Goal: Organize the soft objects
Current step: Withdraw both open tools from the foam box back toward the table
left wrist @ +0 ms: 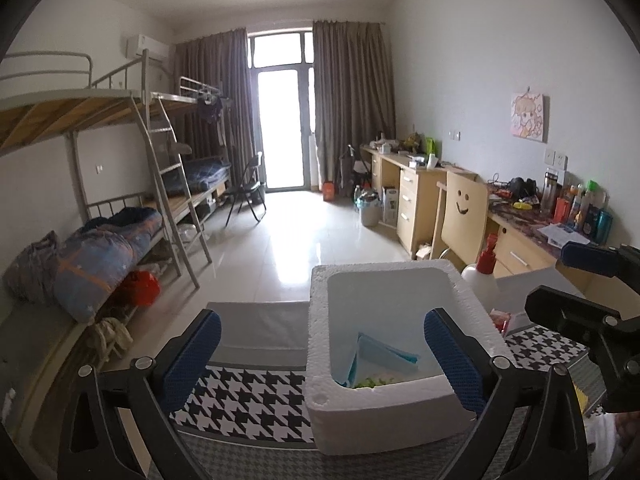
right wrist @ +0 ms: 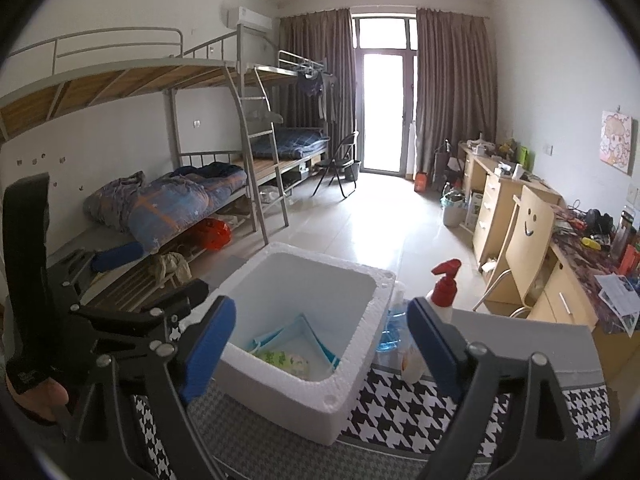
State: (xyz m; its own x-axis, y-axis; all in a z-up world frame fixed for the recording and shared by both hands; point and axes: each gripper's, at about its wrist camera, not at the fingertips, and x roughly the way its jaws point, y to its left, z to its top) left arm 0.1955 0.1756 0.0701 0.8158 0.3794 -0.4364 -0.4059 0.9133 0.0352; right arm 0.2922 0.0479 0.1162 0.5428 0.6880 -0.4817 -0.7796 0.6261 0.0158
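A white foam box (left wrist: pixel 320 312) (right wrist: pixel 360 312) stands on the houndstooth-patterned table (left wrist: pixel 248 400) (right wrist: pixel 420 404). Inside lie blue face masks (left wrist: pixel 384 356) (right wrist: pixel 288 330) and a green-patterned soft item (left wrist: pixel 370 382) (right wrist: pixel 286 360). My left gripper (left wrist: pixel 322 356) is open and empty, its blue pads straddling the box's left wall. My right gripper (right wrist: pixel 320 340) is open and empty, hovering over the box's near right side. The right gripper shows at the right edge of the left wrist view (left wrist: pixel 580 284), and the left gripper at the left of the right wrist view (right wrist: pixel 132 280).
A red-capped spray bottle (right wrist: pixel 436 304) (left wrist: pixel 482 276) and a blue-tinted clear bottle (right wrist: pixel 392 328) stand right of the box. A wooden chair (right wrist: pixel 528 240) and cluttered desks (right wrist: pixel 592 272) line the right wall. Bunk beds (right wrist: pixel 168 200) line the left.
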